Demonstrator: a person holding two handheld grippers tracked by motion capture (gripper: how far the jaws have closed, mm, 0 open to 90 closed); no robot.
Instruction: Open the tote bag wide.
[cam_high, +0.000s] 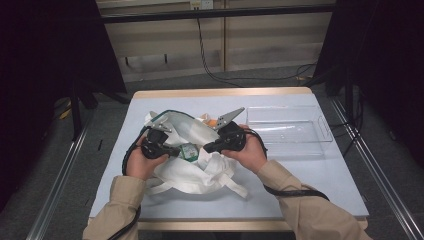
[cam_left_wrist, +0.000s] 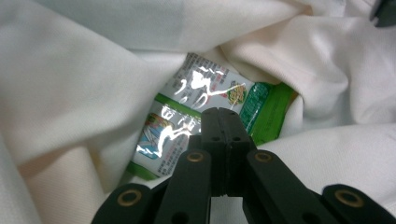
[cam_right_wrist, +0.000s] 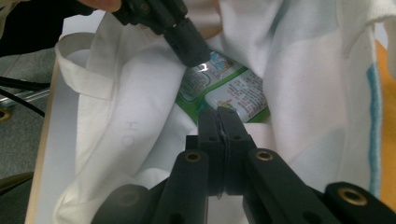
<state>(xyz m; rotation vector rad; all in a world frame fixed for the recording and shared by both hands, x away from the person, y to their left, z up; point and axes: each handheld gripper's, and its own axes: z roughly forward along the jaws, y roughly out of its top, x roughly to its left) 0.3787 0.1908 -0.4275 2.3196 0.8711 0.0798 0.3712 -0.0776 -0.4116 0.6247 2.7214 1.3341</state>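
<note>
Dark walls stand around a pale blue counter (cam_high: 320, 175) in the middle of the high view.

On it, near the middle, lies a white cloth bag (cam_high: 190, 172), all crumpled. Inside its open mouth sits a shiny green and white packet (cam_high: 188, 150). I think the job is to get things out of the bag and into the clear tray (cam_high: 287, 131), which lies at the right of the bag, in the upper right part of the counter. Nothing seems to lie in the tray, so the job looks only begun. The packet is not out yet and no claw holds it.

The left claw (cam_high: 172, 150) is pinched tight with nothing in it. In the left gripper view the packet (cam_left_wrist: 205, 112) lies just past the tips of the left claw (cam_left_wrist: 223, 114), right behind them, with white cloth all around. I cannot tell if the tips touch it.

The right claw (cam_high: 209, 148) is also pinched tight and holds nothing. In the right gripper view the packet (cam_right_wrist: 226, 88) lies just above the tips of the right claw (cam_right_wrist: 218, 114), and the left claw (cam_right_wrist: 194, 56) pokes down on it from the upper left.

Something orange (cam_high: 212, 122) peeks from behind the bag, near the top.
</note>
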